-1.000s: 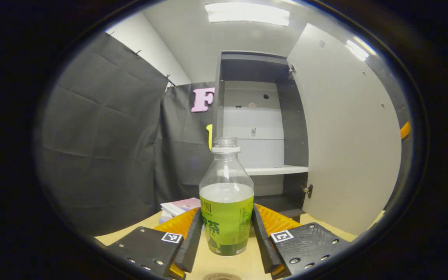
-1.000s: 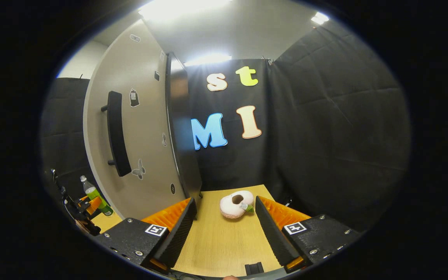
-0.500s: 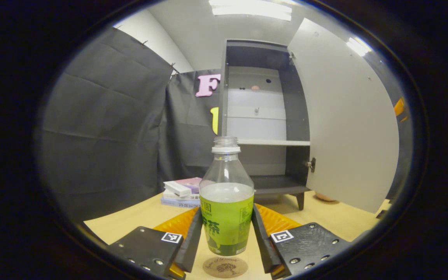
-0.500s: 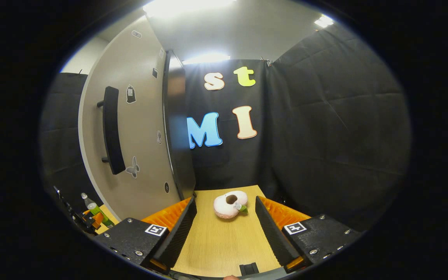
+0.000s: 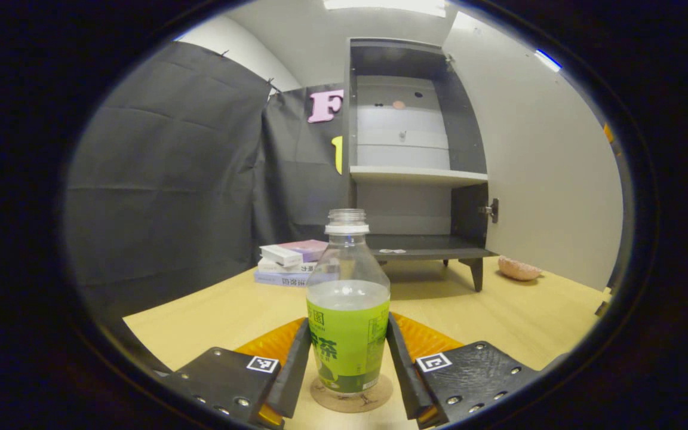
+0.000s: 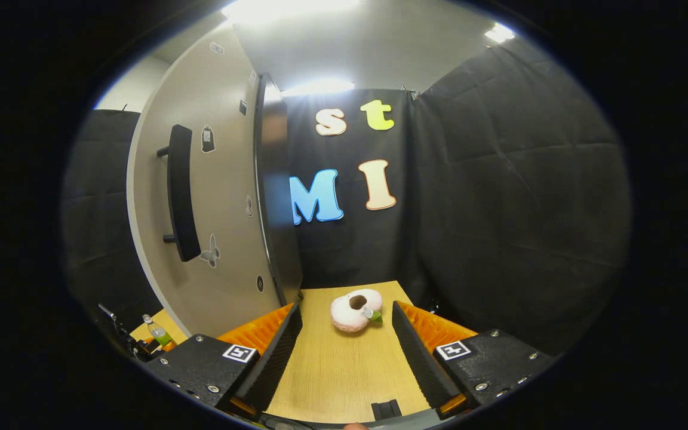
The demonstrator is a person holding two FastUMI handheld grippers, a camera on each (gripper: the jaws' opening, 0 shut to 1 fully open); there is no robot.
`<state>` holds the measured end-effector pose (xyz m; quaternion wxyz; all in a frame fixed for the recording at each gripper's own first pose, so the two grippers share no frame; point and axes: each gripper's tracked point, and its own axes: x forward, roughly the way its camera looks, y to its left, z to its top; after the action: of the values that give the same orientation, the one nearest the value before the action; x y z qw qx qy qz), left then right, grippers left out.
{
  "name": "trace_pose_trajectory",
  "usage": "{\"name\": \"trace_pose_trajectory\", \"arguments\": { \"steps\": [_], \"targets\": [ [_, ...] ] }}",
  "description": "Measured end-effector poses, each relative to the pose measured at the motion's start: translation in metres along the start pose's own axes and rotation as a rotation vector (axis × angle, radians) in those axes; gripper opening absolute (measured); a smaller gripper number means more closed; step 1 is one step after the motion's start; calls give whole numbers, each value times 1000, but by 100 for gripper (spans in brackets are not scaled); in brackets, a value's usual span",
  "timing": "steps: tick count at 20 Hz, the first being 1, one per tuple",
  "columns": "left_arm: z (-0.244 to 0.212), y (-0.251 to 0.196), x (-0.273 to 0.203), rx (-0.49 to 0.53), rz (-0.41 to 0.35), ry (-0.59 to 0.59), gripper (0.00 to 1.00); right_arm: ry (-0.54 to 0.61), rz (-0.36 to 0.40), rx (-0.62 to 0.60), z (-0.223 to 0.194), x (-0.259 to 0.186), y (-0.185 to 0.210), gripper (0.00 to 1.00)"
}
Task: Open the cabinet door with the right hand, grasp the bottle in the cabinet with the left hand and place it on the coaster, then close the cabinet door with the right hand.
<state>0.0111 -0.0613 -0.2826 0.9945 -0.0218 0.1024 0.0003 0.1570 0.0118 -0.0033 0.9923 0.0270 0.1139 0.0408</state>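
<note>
- Both fingers of the left gripper [image 5: 347,370] press the bottle [image 5: 347,310]: clear, uncapped, green-labelled, half full, upright on the round coaster [image 5: 351,396].
- Right gripper [image 6: 344,352] hangs spread, empty.
- Beyond, the cabinet door [image 5: 544,173] stands open.

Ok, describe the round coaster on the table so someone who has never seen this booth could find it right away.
Start at the tall cabinet with its pale door swung open, then come forward across the light wooden table. The round brown cork-like coaster lies under the clear plastic bottle with the green label, gripped by the left gripper. It is the only flat disc; the stacked books are rectangular.
</note>
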Motion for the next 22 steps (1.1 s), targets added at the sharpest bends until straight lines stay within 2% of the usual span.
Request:
{"name": "trace_pose_trajectory", "arguments": {
  "steps": [2,3,5,6,9,10,13,14,16,22],
  "targets": [
    [-8,1,-5,-16,14,14,68,0,0,-6,0,0,1,94],
    [-7,0,-4,-19,20,9,73,1,-1,-7,-1,1,3,94],
    [-5,-4,-6,-4,16,12,70,2,4,-9,-1,3,7,94],
    [-6,-4,-7,7,16,17,72,2,8,-12,-1,5,9,94],
    [-6,-4,-7,31,24,40,70,-6,33,-18,1,7,20,94],
    [-5,-5,-8,35,23,40,73,-11,40,-24,2,8,22,94],
    [8,-5,-12,57,32,27,73,-22,52,-30,6,10,24,94],
    [14,-6,-14,64,36,18,70,-24,57,-22,7,11,24,94],
    [26,-7,-18,66,38,-3,84,-29,65,-6,9,12,24,94],
    [44,3,-28,47,75,20,84,-40,80,15,15,11,19,94]
  ]
}}
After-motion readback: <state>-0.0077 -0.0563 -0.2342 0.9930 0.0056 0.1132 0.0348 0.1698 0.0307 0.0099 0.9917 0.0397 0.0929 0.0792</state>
